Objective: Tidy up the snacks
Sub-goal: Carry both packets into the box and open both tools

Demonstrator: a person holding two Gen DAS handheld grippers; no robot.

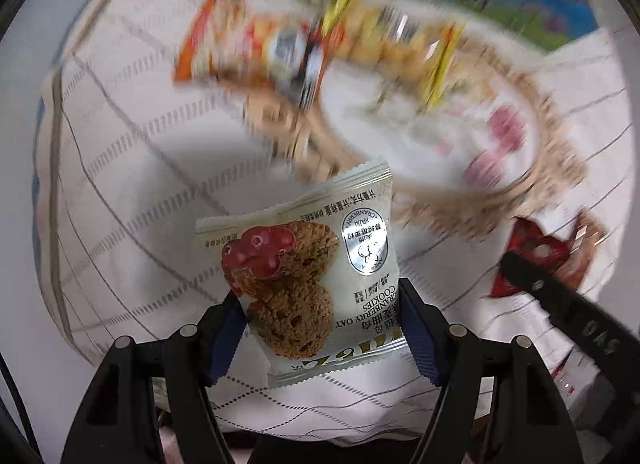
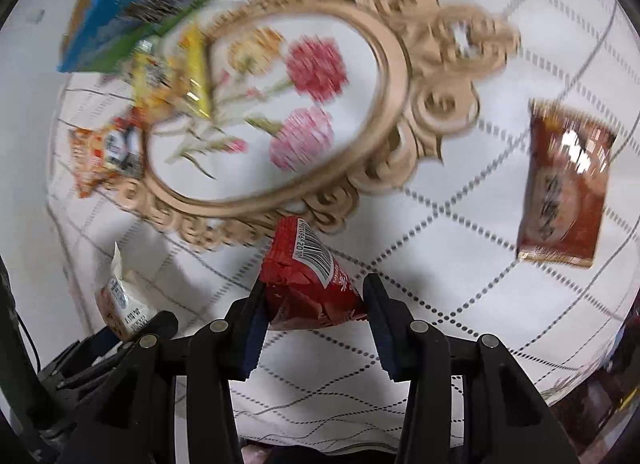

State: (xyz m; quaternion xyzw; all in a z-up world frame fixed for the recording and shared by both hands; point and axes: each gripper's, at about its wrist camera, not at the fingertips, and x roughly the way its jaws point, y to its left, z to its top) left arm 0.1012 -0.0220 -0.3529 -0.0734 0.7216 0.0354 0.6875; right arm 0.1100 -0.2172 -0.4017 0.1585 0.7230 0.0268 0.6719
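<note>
While both views smear with motion blur at their far edges, the near objects stay sharp. The left gripper (image 1: pixel 320 328) has its black, blue-padded jaws clenched on a cranberry oat cookie packet (image 1: pixel 304 264), a glossy pale-green foil pouch with crimped, sawtoothed ends, printed with two coarse brown cookies, red berries and a silver oval seal. The packet stands nearly upright between the pads, held above a white quilted tablecloth (image 1: pixel 132 168) stitched with grey dashed lines in a diamond grid.

The right gripper (image 2: pixel 314 304) is grasping a red snack packet (image 2: pixel 308 280), a crinkled, shiny wrapper puffed into a rough wedge, with a white barcode panel on its upper face.

Beyond both grippers lies an oval tray (image 2: pixel 396 76) with an ornate, scrolled tan rim like carved wood and a smooth white centre painted with red and pink flowers on thin green stems. Two blurred orange-and-yellow snack bags (image 1: pixel 256 44) lie across its far edge, partly on the rim and partly on the cloth. A flat brown-red packet (image 2: pixel 564 184), rectangular with a glinting foil patch, lies on the cloth well apart from the tray, to its right. A blue-and-green box (image 2: pixel 152 4) sits just past the tray, its printing too blurred to read.
</note>
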